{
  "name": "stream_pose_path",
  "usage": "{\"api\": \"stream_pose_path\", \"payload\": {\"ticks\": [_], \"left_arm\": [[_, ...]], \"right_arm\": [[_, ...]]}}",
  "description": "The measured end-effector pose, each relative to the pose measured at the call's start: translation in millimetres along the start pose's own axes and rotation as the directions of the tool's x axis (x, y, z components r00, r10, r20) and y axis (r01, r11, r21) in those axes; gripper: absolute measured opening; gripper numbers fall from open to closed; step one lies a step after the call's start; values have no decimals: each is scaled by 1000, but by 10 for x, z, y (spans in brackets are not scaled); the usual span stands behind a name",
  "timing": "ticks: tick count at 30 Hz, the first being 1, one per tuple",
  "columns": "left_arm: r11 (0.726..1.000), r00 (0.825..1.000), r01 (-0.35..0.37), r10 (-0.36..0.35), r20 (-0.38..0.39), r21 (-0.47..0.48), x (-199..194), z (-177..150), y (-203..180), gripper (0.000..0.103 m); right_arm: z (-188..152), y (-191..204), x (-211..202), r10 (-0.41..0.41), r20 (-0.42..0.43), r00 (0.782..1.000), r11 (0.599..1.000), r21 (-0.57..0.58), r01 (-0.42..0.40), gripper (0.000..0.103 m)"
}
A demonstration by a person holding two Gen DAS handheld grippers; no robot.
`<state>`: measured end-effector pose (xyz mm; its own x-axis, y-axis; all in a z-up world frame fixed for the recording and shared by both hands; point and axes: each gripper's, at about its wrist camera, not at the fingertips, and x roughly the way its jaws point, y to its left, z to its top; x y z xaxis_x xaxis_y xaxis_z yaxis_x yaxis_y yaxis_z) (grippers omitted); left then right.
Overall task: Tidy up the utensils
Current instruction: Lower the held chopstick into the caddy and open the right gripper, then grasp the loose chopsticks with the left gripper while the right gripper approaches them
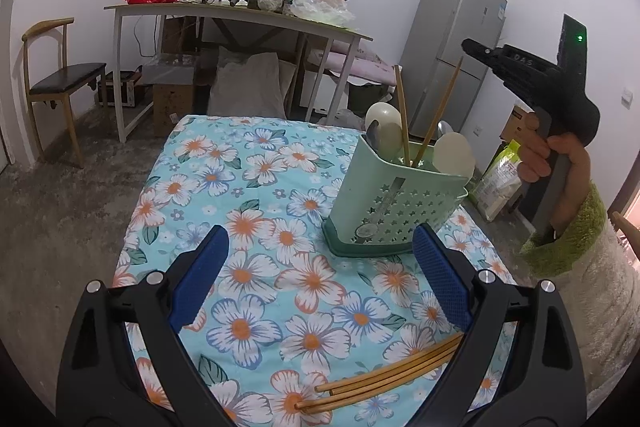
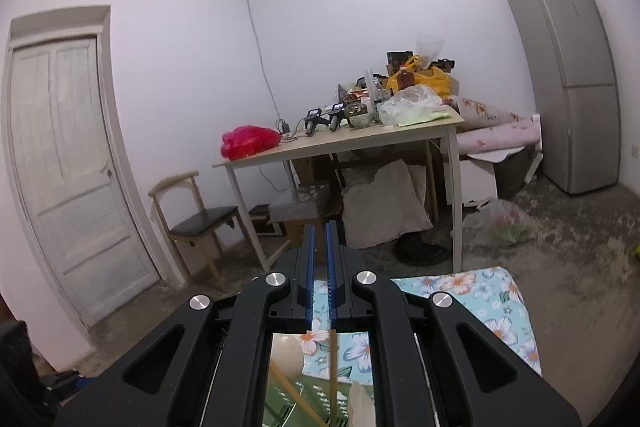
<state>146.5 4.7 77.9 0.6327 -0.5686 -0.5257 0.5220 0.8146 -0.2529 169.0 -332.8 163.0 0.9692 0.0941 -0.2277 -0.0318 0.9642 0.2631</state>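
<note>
A mint green utensil holder [image 1: 396, 199] stands on the floral tablecloth [image 1: 248, 211]; it holds cream spoons [image 1: 384, 129] and two chopsticks. My right gripper [image 1: 468, 45], held by a hand in a green cuff, hovers above the holder, shut on the top end of the right chopstick [image 1: 440, 107], whose lower end is inside the holder. In the right wrist view its pads [image 2: 319, 227] stand almost together, with that chopstick [image 2: 332, 367] dropping into the holder [image 2: 316, 399] below. My left gripper [image 1: 322, 259] is open and empty over the cloth. Loose chopsticks [image 1: 384, 375] lie under its right finger.
Beyond the cloth's far edge stand a cluttered white-legged table [image 1: 240, 15], a wooden chair [image 1: 60, 87] at left and a grey fridge [image 1: 456, 59] at right. Sacks and boxes sit under that table. A white door [image 2: 68, 167] is at left.
</note>
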Motion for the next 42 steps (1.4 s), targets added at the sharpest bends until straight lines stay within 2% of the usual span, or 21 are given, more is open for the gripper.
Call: {"api": "stream_pose_path", "payload": {"ticks": [2, 8, 10, 13, 15, 21, 24, 27, 30, 32, 37, 40, 42], "left_arm": [[1000, 1000, 4, -4, 0, 0, 4, -5, -9, 89], [1000, 1000, 9, -9, 2, -3, 6, -11, -22, 89], [1000, 1000, 6, -6, 1, 0, 5, -11, -23, 89], [1000, 1000, 7, -7, 0, 3, 18, -25, -16, 89], [1000, 1000, 3, -3, -9, 1, 40, -33, -14, 90], [1000, 999, -11, 10, -47, -8, 118, -68, 28, 90], [1000, 999, -23, 23, -49, 1, 114, -104, 25, 90], [1000, 997, -16, 16, -69, 1, 137, -141, 43, 90], [1000, 996, -12, 14, -87, 22, 148, -179, 5, 90], [999, 995, -12, 17, -97, 52, 156, -212, -42, 90], [991, 989, 26, -6, -149, 129, 216, -369, -196, 89], [982, 980, 76, -41, -194, 175, 295, -559, -334, 89], [973, 967, 112, -60, -248, 201, 377, -709, -440, 87]], "right_arm": [[9, -54, -42, 1, 3, 1000, 1000, 17, -2, 8], [19, -115, -227, -5, 13, 1000, 999, 35, 5, 22], [3, -104, -318, 0, 19, 1000, 999, 41, -1, 30], [-112, -44, -516, 11, 31, 999, 998, 64, -13, 41], [-246, 27, -627, 22, 20, 1000, 997, 73, -23, 44], [-809, 269, -861, 58, -95, 994, 995, 83, -50, 48], [-1081, 295, -884, 53, -180, 982, 994, 107, -34, 48], [-1354, 226, -878, 33, -272, 962, 989, 146, 8, 48], [-1588, 119, -860, -7, -362, 932, 981, 176, 76, 48], [-1735, 38, -843, -33, -426, 904, 973, 193, 127, 50], [-1980, -178, -835, -69, -525, 848, 945, 237, 224, 53], [-2037, -297, -845, -69, -546, 835, 926, 276, 257, 53], [-2050, -349, -858, -66, -552, 831, 917, 294, 268, 53]]}}
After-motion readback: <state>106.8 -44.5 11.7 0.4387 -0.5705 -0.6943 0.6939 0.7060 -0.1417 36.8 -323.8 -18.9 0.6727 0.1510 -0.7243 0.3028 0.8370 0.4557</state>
